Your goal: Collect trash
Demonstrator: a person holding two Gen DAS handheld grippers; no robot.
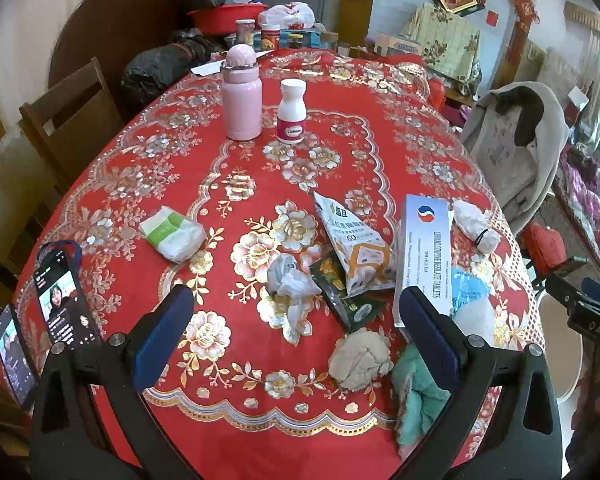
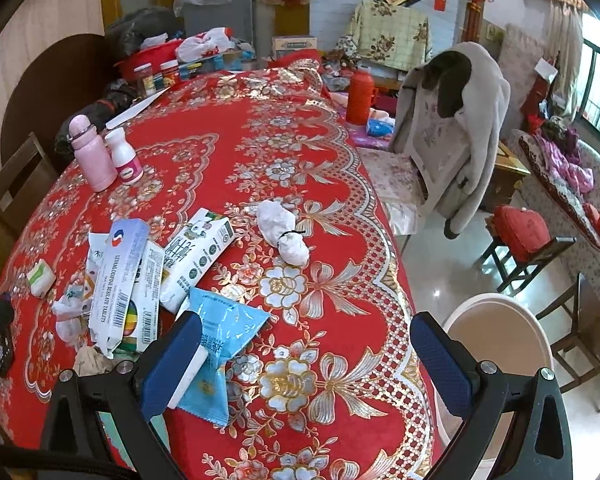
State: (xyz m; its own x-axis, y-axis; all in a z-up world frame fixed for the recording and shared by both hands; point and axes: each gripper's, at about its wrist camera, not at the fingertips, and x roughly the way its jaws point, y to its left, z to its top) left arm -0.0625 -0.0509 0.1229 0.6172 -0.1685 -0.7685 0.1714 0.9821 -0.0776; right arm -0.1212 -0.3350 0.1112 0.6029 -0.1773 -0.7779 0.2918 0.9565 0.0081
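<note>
Litter lies on the red floral tablecloth point(image 1: 260, 160). In the left wrist view I see a crumpled beige wad point(image 1: 360, 360), a grey-white crumpled wad point(image 1: 290, 278), a dark snack wrapper point(image 1: 346, 296), a white snack bag point(image 1: 356, 240), a tablet box point(image 1: 424, 256) and a teal cloth point(image 1: 418, 404). My left gripper point(image 1: 296, 344) hangs open above the near edge, the beige wad between its fingers. In the right wrist view my right gripper point(image 2: 306, 364) is open over the table's right edge, with a blue wrapper point(image 2: 220, 344) by its left finger. A tied white bundle point(image 2: 284, 230) lies farther out.
A beige bin point(image 2: 500, 344) stands on the floor right of the table. A pink flask point(image 1: 242, 92), a white pill bottle point(image 1: 292, 112), a tissue pack point(image 1: 172, 232) and two phones point(image 1: 62, 296) sit on the table. Chairs point(image 1: 68, 120) surround it, one with a coat point(image 2: 456, 128).
</note>
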